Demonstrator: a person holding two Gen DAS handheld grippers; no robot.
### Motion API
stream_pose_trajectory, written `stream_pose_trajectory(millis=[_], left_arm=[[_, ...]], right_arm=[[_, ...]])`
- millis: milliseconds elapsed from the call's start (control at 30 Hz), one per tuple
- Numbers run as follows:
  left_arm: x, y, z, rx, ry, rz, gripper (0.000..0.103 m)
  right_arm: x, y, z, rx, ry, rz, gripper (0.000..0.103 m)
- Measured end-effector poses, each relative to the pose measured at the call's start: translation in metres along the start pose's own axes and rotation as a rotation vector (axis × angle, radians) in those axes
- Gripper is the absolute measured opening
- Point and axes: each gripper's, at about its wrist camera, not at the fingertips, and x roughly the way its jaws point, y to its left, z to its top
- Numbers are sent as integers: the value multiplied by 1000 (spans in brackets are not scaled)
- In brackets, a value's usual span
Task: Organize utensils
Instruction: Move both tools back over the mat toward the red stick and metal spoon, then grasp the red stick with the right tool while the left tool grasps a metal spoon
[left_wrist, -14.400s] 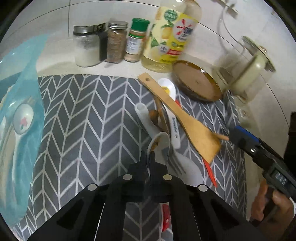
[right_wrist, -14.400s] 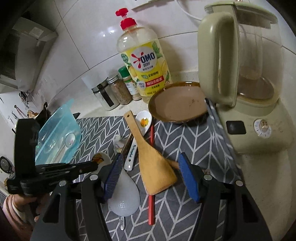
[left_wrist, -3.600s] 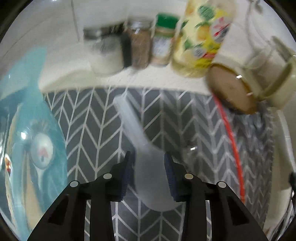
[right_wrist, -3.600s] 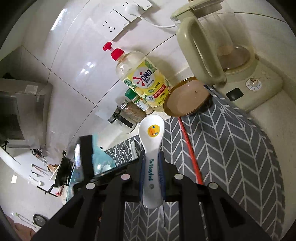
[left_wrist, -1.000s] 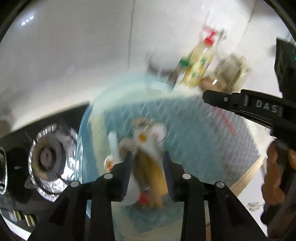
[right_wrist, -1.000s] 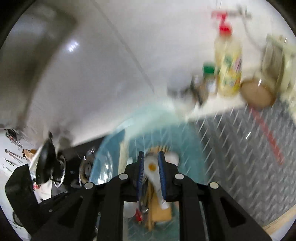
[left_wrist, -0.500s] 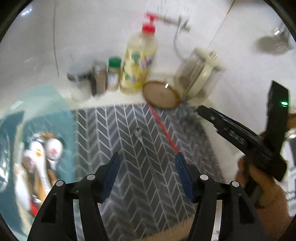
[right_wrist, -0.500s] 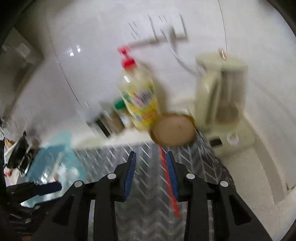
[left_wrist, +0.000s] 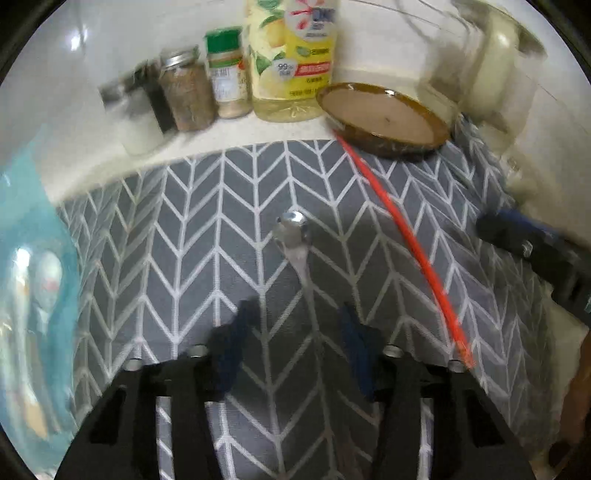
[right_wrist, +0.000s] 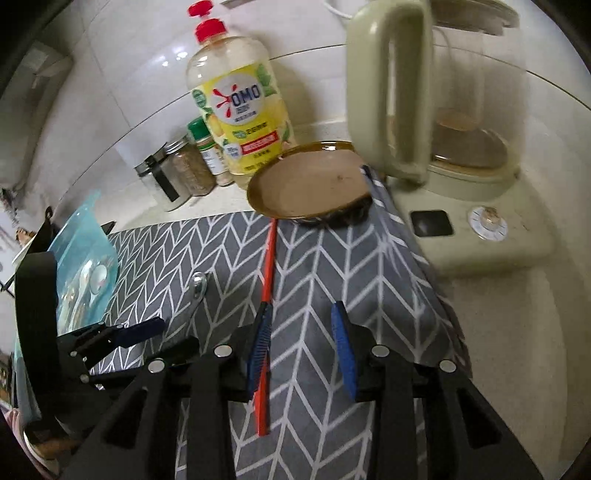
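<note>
Here, a metal spoon (left_wrist: 295, 243) lies on a grey herringbone mat (left_wrist: 192, 236), bowl toward twelve o'clock, its handle running down between the blue pads of the left gripper (left_wrist: 293, 332). That gripper's jaws are closing around the handle, though the blurred left wrist view does not show the pads pressing on it.

At two o'clock from the spoon, a red chopstick (left_wrist: 402, 240) slants across the mat, its far tip near a brown dish (left_wrist: 384, 114). In the right wrist view the right gripper (right_wrist: 301, 336) hovers over the mat with its jaws apart; the chopstick passes beside or under the left-hand pad (right_wrist: 260, 345), and nothing is gripped between the two.

At nine o'clock in the left wrist view, a blue tray (left_wrist: 33, 280) holds pale, blurred utensils. Along the tiled wall at twelve o'clock stand three spice jars (left_wrist: 188, 96) and a yellow dish-soap bottle (right_wrist: 240, 107) with a red pump. At two o'clock in the right wrist view sits a cream electric kettle (right_wrist: 439, 122) on its base.
</note>
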Motion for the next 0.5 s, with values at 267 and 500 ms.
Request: stream_pose_trajectory(millis=[267, 500], left_arm=[[-27, 44, 1, -183, 26, -138, 3], [-54, 47, -3, -162, 15, -179, 3]], right_arm=[[39, 19, 7, -114, 43, 56, 34], [61, 58, 2, -262, 26, -98, 21]])
